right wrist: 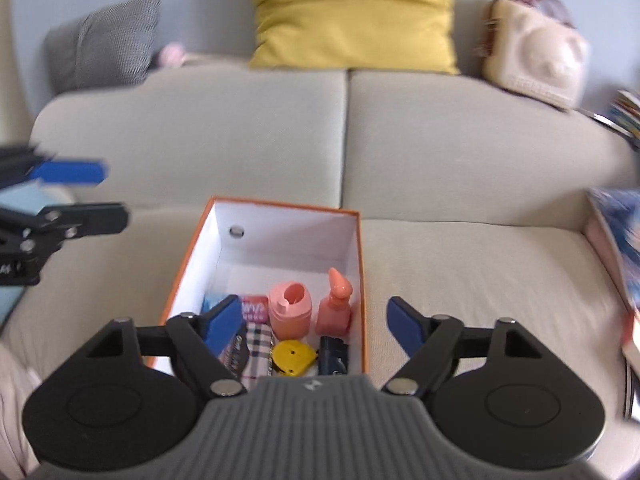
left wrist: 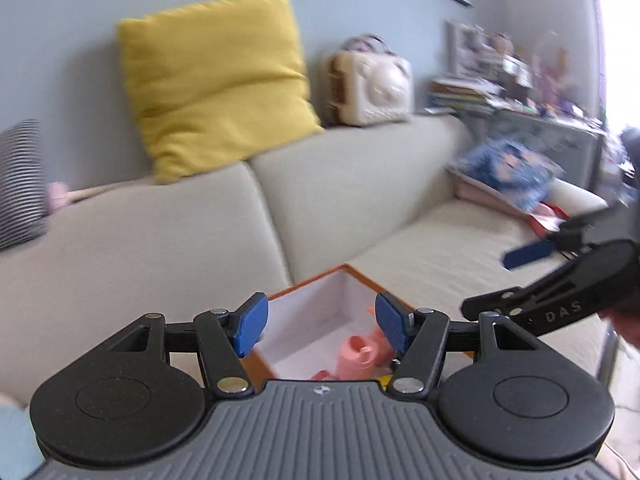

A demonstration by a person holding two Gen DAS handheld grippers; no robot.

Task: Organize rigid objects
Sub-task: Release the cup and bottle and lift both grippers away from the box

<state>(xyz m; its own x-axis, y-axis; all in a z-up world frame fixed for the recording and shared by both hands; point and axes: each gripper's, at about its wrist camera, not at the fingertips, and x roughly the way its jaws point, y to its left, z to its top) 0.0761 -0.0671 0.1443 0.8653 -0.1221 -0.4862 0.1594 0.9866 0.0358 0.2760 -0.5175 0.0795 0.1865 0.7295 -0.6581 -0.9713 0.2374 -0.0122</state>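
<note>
The right gripper [right wrist: 314, 326] hangs with fingers spread and nothing between them, over the near end of the orange box [right wrist: 362, 280] on the sofa seat [right wrist: 480, 272]. In that near end lie a yellow tape measure [right wrist: 291, 358], then a pink jar [right wrist: 290, 312] and pink spray bottle [right wrist: 335, 304]. The left gripper [left wrist: 320, 326] is likewise spread and empty above the box's near edge.

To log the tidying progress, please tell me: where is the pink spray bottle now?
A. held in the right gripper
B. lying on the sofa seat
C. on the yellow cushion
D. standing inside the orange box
D: the pink spray bottle stands upright inside the orange box, by its right wall; the right gripper is open and empty.
</note>
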